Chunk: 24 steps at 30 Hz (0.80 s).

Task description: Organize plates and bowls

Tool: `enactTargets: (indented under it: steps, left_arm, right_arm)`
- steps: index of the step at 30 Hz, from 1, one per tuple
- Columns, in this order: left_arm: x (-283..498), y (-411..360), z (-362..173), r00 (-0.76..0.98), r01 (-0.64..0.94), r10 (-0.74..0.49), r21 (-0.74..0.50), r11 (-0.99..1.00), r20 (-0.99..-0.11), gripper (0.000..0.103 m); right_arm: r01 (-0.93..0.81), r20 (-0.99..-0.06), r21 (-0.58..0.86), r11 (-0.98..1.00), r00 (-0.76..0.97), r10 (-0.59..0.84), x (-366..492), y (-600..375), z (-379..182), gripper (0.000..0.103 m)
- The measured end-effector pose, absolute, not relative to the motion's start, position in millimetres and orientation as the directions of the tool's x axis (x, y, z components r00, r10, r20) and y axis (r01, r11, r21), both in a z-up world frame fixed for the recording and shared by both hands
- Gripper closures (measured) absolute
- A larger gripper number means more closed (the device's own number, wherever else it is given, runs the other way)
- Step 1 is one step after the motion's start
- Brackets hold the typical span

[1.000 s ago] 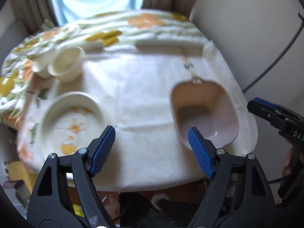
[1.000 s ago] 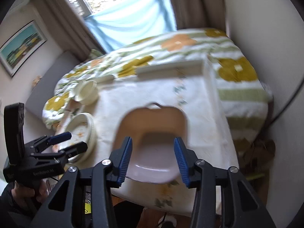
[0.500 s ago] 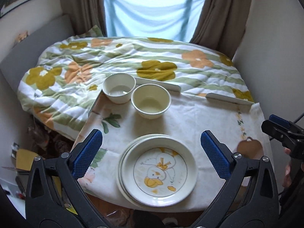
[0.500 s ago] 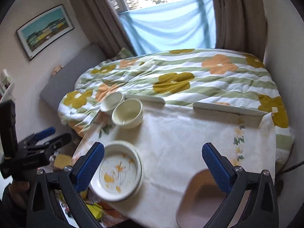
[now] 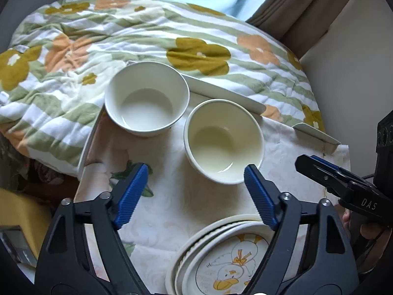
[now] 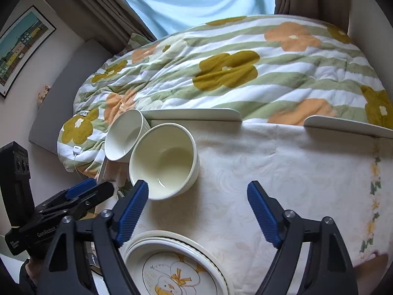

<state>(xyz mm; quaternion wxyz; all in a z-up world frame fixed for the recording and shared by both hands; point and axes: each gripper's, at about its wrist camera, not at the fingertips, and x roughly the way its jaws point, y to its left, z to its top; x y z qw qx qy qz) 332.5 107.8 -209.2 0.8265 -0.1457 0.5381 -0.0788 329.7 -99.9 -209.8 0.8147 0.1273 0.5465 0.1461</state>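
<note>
Two empty bowls stand side by side at the table's far left, a white bowl (image 5: 147, 103) (image 6: 125, 135) and a cream bowl (image 5: 223, 140) (image 6: 164, 159). Nearer me lies a stack of plates (image 5: 221, 258) (image 6: 176, 270), the top one printed with a duck. My left gripper (image 5: 195, 172) hovers just short of the cream bowl; its jaws are closing with only tablecloth between them. My right gripper (image 6: 198, 185) hangs to the right of the cream bowl, its left pad (image 6: 132, 211) by the rim; its jaws are also closing on nothing.
A cream tablecloth (image 6: 282, 172) covers the table, with a flowered quilt (image 6: 233, 73) bunched behind it. White raised table edges (image 6: 196, 116) run along the back. A pink edge (image 6: 373, 263) shows at the lower right. Each gripper appears in the other's view, the right gripper (image 5: 319, 169) and the left gripper (image 6: 91, 189).
Both cameras have moved in toward the two bowls, which now look much larger. The plates have slid to the bottom edge. Both pairs of jaws stand narrower than half a second ago.
</note>
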Motion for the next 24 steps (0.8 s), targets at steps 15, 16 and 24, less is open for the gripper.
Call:
enactTargets:
  steps: [15,16,24]
  left_arm:
    - [386.5,102.9,-272.8,0.277,0.048,-0.367,-0.368,0.928,-0.888,0.082]
    - [387.3,101.4,-272.0,0.278,0.055,-0.365,-0.365,0.929,-0.889,0.083]
    - [389.3,97.9,-263.1,0.292,0.089,-0.333,-0.321,0.943,-0.897,0.085]
  right_arm:
    - [0.001,-0.882,0.405,0.914,0.262,0.391,360.4,-77.2,-267.7,0.073]
    - [0.002,-0.882,0.406,0.914,0.261,0.391,361.0,-77.0,-268.6,0.081]
    - [-0.013,-0.877,0.408,0.913,0.272,0.396,362.3,-72.5,-269.2,0.087]
